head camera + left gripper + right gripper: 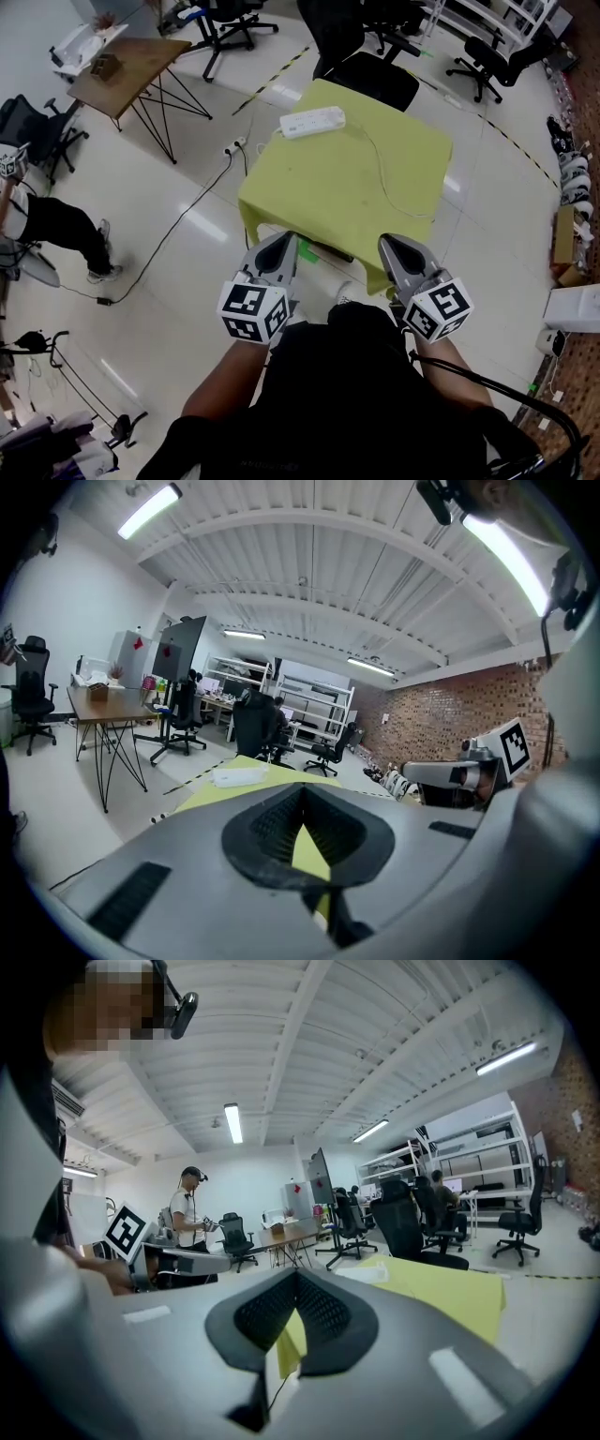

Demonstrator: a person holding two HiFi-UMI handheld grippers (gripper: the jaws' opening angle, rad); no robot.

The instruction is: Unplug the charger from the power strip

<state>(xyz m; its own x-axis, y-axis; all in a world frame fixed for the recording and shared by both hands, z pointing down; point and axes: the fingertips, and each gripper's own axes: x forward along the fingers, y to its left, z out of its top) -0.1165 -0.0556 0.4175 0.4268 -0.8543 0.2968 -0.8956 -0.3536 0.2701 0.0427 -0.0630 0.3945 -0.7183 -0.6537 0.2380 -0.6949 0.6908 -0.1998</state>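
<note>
Two tools pinched shut on nothing: left gripper and right gripper, side by side short of the yellow-green table. White power strip at its far-left corner. Thin cable across the cloth traceable in head view only; charger too small to make out.

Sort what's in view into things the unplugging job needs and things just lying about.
For the job: power strip, white cable running from it, yellow table, left gripper and right gripper, both shut and empty. The charger itself is too small to make out.

Just lying about: wooden desk, black office chair, black cord on the floor.
</note>
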